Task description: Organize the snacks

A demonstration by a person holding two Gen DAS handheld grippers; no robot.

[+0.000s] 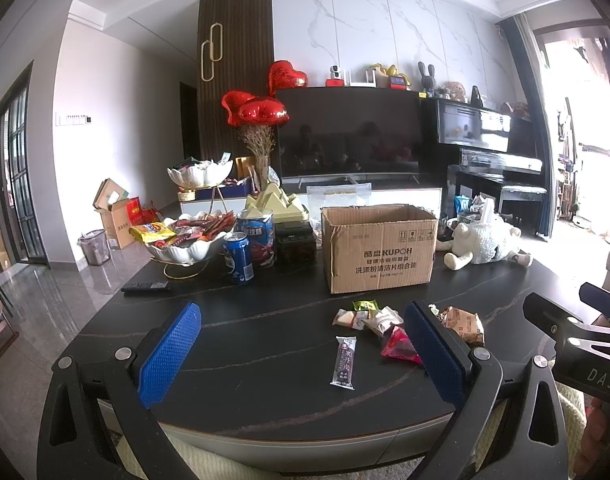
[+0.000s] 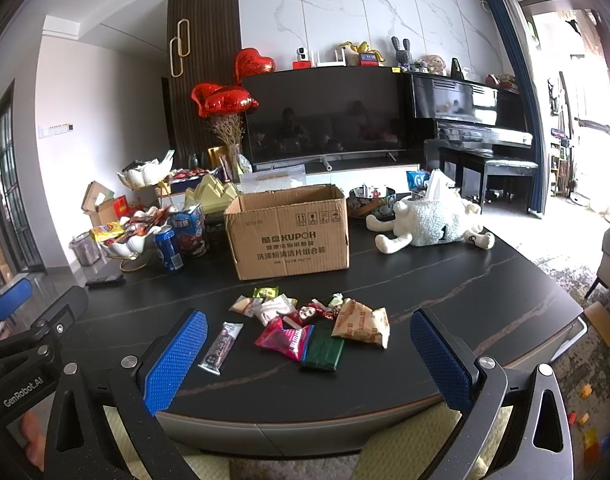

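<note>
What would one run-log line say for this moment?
stage: before first pick | left gripper: open, empty | right gripper: open, empty | loose snacks: on table | cardboard box: open, behind snacks

A white plush sheep [image 2: 429,224] lay on its side on the dark table [image 2: 465,300], near the far right edge. A black remote control [image 1: 147,287] rested flat near the left edge. Behind the table stood a big dark television [image 2: 325,116], and a black piano [image 2: 469,116] with its bench [image 2: 509,166] stood to the right of it. Red heart balloons [image 1: 257,110] hung above dried flowers [image 1: 259,140]. A grey waste bin [image 1: 94,246] stood on the floor by the left wall.
</note>
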